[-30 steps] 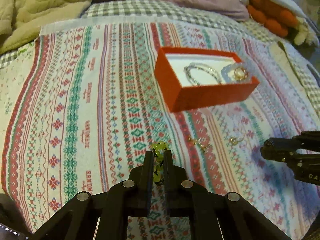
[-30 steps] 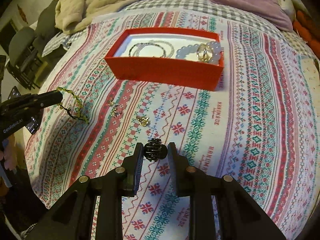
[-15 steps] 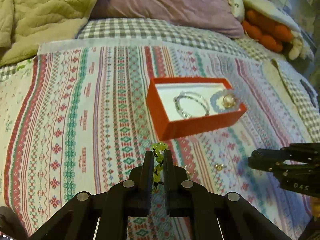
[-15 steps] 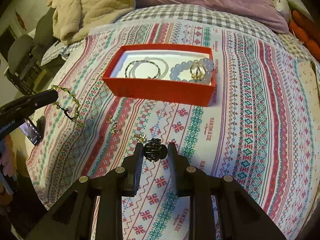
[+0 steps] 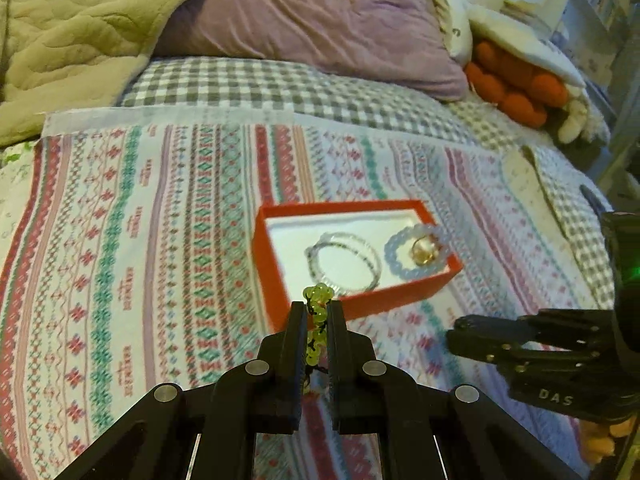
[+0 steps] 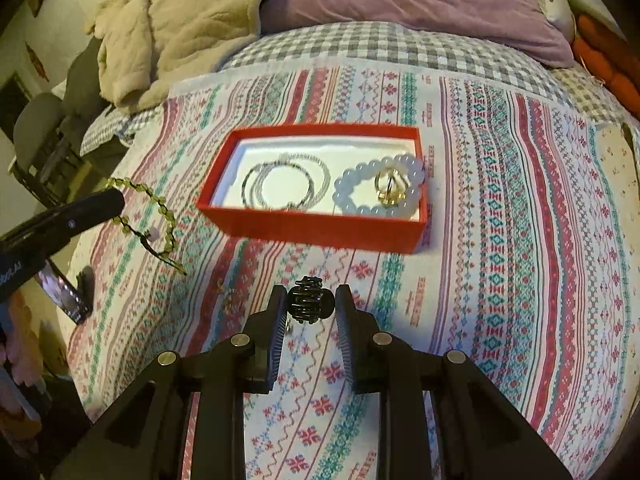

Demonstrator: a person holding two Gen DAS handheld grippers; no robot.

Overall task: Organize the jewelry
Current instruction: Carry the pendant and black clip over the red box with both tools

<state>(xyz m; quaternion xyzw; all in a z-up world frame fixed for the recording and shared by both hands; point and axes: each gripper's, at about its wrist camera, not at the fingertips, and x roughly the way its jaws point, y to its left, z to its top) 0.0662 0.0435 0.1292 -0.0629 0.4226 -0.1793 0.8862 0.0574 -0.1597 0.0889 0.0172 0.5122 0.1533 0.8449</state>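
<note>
A red jewelry box (image 5: 360, 304) (image 6: 316, 226) lies on the patterned bedspread, holding a thin beaded necklace (image 6: 286, 184), a pale bead bracelet (image 6: 378, 190) and a gold ring (image 6: 390, 190). My left gripper (image 5: 317, 312) is shut on a green bead bracelet (image 5: 318, 296), raised in front of the box's near left corner; from the right wrist view the bracelet (image 6: 160, 220) dangles in a loop off the fingertip (image 6: 96, 206). My right gripper (image 6: 310, 300) is shut on a small black hair claw (image 6: 308, 304), held above the spread short of the box.
A small gold earring (image 6: 228, 296) lies on the spread left of the right gripper. A beige blanket (image 5: 68, 32), a purple pillow (image 5: 312, 16) and an orange plush toy (image 5: 516, 88) lie beyond the box. A phone (image 6: 62, 292) shows past the bed's left edge.
Both grippers have risen and moved toward the box with their loads. The box now sits lower and closer in both views; the earrings on the spread have dropped behind the left gripper's fingers.
</note>
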